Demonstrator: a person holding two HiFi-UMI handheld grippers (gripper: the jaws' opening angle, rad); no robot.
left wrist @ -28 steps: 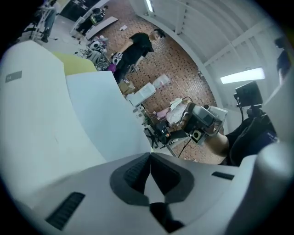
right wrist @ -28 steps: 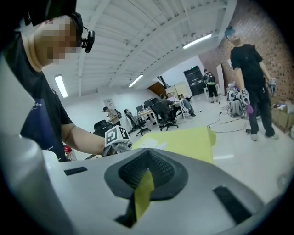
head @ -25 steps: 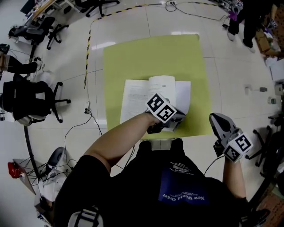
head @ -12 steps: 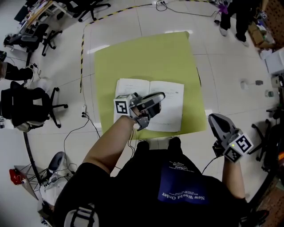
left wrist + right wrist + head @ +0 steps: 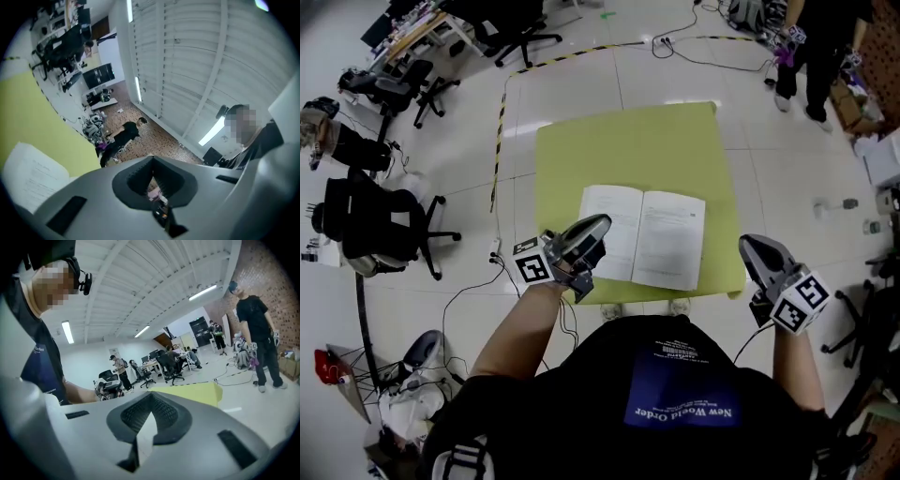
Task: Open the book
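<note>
The book (image 5: 642, 234) lies open and flat on the yellow-green table (image 5: 628, 141), white pages up. My left gripper (image 5: 598, 223) hangs shut and empty off the book's left edge, near the table's front-left corner. In the left gripper view its jaws (image 5: 152, 187) are closed with nothing between them, and a page of the book (image 5: 28, 180) shows low on the left. My right gripper (image 5: 752, 244) is raised beyond the table's front-right corner, clear of the book, shut and empty. The right gripper view looks level across the room over the table (image 5: 197, 392).
Office chairs (image 5: 375, 220) stand on the floor to the left, with cables (image 5: 469, 281) beside the table. A black-and-yellow tape line (image 5: 499, 122) runs along the floor. A person (image 5: 811, 47) stands at the far right. Desks (image 5: 412, 33) are at the back left.
My left gripper has come off the book's right page, swung left and risen. The book now lies fully open. The right gripper has lifted slightly.
</note>
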